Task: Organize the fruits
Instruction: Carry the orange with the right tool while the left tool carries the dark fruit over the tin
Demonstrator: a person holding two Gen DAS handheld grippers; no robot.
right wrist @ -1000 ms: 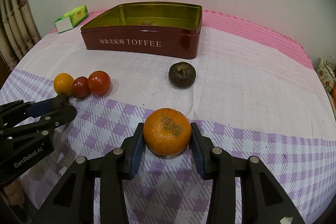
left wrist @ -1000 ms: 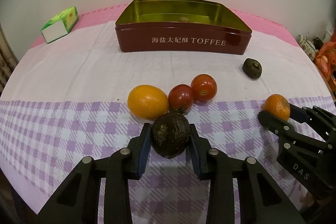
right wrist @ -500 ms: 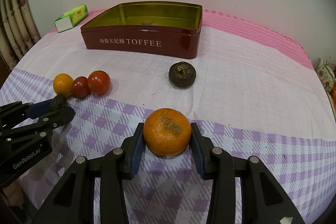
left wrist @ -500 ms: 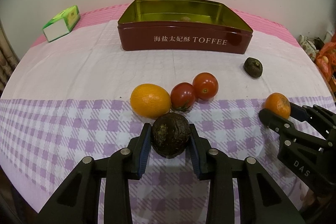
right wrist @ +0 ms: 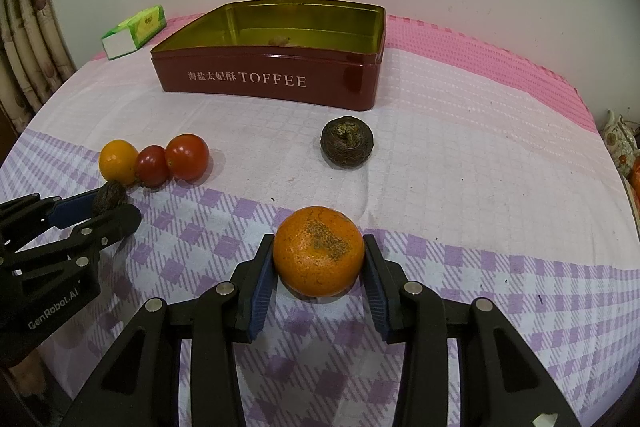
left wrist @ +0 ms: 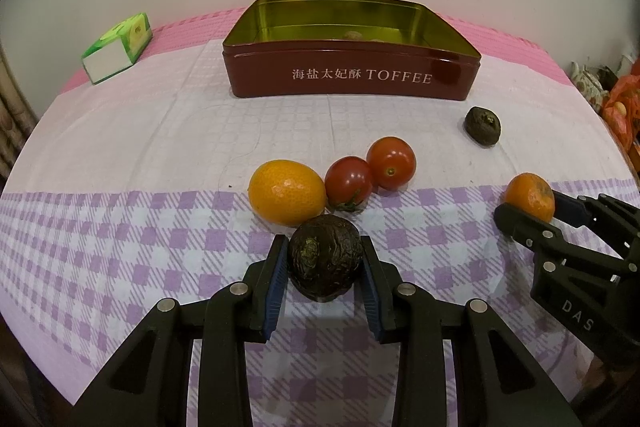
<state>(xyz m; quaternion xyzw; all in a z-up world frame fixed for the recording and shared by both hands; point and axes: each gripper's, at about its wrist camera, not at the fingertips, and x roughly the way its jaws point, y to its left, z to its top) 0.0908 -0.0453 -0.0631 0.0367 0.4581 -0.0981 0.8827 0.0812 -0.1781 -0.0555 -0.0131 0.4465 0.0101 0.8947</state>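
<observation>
- Sitting at the far centre of the checked cloth [left wrist: 120,227]: open red toffee tin [left wrist: 352,79], gold inside, something small and pale on its floor, too small to tell what.
- Green tissue pack [left wrist: 118,47] far left of the tin, well apart from it.
- Between tin and grippers: yellow-orange citrus [left wrist: 286,191], dark red tomato [left wrist: 348,181] and brighter red tomato [left wrist: 391,163], touching in a row.
- Second dark wrinkled fruit [right wrist: 347,143] lies alone, right of the row, near the tin's right corner.
- Teapot [right wrist: 618,143] at the far right edge, off the cloth.
- Left gripper [left wrist: 325,267]: jaws narrow, pads clamped on a dark wrinkled fruit [left wrist: 325,263], just near of the citrus and dark tomato.
- Right gripper [right wrist: 319,257]: jaws narrow, pads clamped on a speckled orange [right wrist: 319,251], near right on the cloth, well apart from the row.
</observation>
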